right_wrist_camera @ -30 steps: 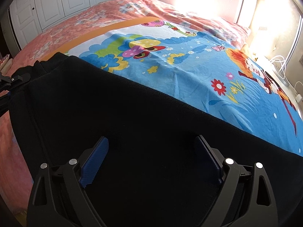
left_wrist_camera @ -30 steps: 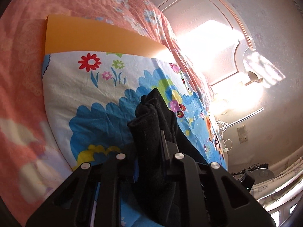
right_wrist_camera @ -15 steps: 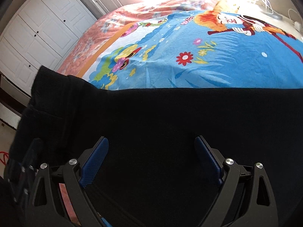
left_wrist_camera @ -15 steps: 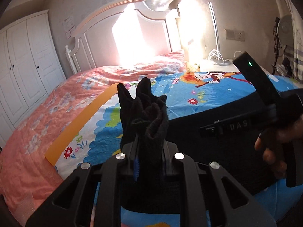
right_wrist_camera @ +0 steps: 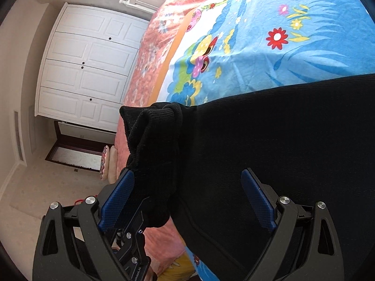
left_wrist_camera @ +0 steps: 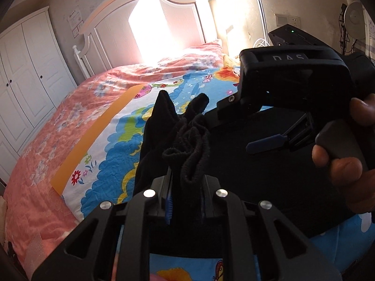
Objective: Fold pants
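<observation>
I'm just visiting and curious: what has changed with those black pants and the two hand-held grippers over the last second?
The left hand-held gripper rolled upright and swung the bunched waistband of the black pants toward the right hand-held gripper, so the bunch now sits between its open fingers. Nothing was let go or newly gripped: the left stays clamped, the right open, and the pants still lie on the cartoon sheet.

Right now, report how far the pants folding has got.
Early stage. Done: the black pants lie spread across the cartoon sheet. In hand: the left hand-held gripper is shut on a bunched end of them, lifted off the bed; the right hand-held gripper hovers open. Left: no finished fold shows yet.
</observation>
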The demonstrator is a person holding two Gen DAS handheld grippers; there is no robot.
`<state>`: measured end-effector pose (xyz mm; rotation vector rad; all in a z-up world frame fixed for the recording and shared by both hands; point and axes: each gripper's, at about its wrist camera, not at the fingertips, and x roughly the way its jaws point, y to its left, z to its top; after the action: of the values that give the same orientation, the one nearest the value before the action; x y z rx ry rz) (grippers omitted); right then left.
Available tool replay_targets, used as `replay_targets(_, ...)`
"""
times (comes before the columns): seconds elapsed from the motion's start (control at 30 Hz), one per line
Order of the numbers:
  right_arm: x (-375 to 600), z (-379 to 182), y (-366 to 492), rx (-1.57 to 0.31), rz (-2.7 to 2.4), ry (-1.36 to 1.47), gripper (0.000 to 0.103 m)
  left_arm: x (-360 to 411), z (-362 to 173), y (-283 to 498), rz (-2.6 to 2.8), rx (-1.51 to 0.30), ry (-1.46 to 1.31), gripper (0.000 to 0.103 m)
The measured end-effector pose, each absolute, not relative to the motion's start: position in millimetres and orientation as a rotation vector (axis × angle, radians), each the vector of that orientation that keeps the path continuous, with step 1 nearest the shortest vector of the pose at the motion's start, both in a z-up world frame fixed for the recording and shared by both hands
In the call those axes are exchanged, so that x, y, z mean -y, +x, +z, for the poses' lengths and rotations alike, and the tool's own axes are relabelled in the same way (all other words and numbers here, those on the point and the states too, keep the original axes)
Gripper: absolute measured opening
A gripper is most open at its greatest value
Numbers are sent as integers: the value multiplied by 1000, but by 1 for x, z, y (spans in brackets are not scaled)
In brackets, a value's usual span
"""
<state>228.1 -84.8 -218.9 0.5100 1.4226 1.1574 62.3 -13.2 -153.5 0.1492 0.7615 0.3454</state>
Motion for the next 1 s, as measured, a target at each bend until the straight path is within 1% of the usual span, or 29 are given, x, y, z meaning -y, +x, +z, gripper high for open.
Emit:
replay_targets(0.13, 80, -220, 229, -1437, 1246, 623, 89, 8, -152, 61, 341, -762, 125, 16)
replay_targets(0.5, 49, -210, 223, -1466, 1316, 532, 89, 18, -152, 60, 323, -755, 147, 16)
replay_targets(0.73, 42, -204, 228, -1478, 1329, 445, 89, 45, -152, 58, 262, -716, 225, 16)
replay_targets(0.8, 46, -205, 229, -1493, 1332, 421, 76, 63, -153, 57, 245, -687, 290, 16)
replay_targets(0.83, 50, -207, 231, -1503, 1333, 422, 62, 75, -154, 56, 227, -675, 316, 16)
replay_targets(0.9, 68, -209, 235, -1500, 1313, 420, 48, 97, -161, 55, 206, -658, 364, 16)
replay_targets(0.93, 79, -209, 237, -1489, 1302, 410, 38, 107, -165, 56, 201, -652, 383, 16)
replay_targets(0.97, 90, -208, 240, -1480, 1288, 408, 33, 117, -168, 57, 195, -641, 395, 16)
replay_targets(1.0, 103, -207, 242, -1469, 1281, 412, 32, 127, -168, 56, 190, -623, 404, 16)
